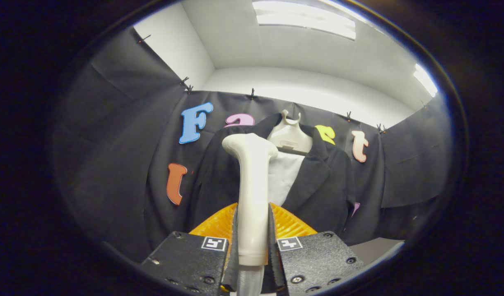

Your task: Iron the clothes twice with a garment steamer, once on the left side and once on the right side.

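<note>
The gripper is clamping both fingers on the upright garment steamer handle, its head pointing to twelve o'clock, where the dark jacket is hanging just beyond on a hanger

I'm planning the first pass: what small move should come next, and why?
Probably ease the steamer forward toward the jacket. The hand-held gripper is shut on the steamer's handle, upright, and its head looks short of the hanging cloth, so steaming seems not yet begun.
</note>
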Motion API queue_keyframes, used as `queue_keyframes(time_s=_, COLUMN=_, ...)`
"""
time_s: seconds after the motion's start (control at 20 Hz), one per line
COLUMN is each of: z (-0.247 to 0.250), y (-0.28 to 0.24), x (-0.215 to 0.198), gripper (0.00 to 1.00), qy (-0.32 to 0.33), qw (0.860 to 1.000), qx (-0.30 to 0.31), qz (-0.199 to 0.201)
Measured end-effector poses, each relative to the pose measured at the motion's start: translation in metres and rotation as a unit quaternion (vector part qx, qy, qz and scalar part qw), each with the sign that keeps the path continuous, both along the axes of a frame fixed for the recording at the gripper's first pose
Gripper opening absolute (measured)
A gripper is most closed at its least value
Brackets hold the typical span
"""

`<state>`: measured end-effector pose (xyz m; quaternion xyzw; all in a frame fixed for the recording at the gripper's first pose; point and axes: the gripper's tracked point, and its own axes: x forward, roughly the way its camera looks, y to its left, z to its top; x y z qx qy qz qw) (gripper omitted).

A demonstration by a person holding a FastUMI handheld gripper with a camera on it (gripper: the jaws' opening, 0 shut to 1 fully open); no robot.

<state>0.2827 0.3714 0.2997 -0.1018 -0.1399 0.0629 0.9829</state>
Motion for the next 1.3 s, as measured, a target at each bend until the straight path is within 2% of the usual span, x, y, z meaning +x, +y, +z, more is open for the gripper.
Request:
queue_keyframes(time_s=0.35, z=-0.033, y=-0.002, x=0.011, gripper=0.32, qy=0.036, qw=0.999, qx=-0.007, qz=-0.006)
queue_keyframes(time_s=1.0, z=-0.103, y=-0.005, x=-0.011, gripper=0.32, qy=0.093, qw=0.996, qx=-0.007, qz=-0.011)
queue_keyframes(time_s=1.3, z=-0.124, y=-0.005, x=-0.021, gripper=0.31, qy=0.105, qw=0.994, qx=-0.016, qz=-0.001)
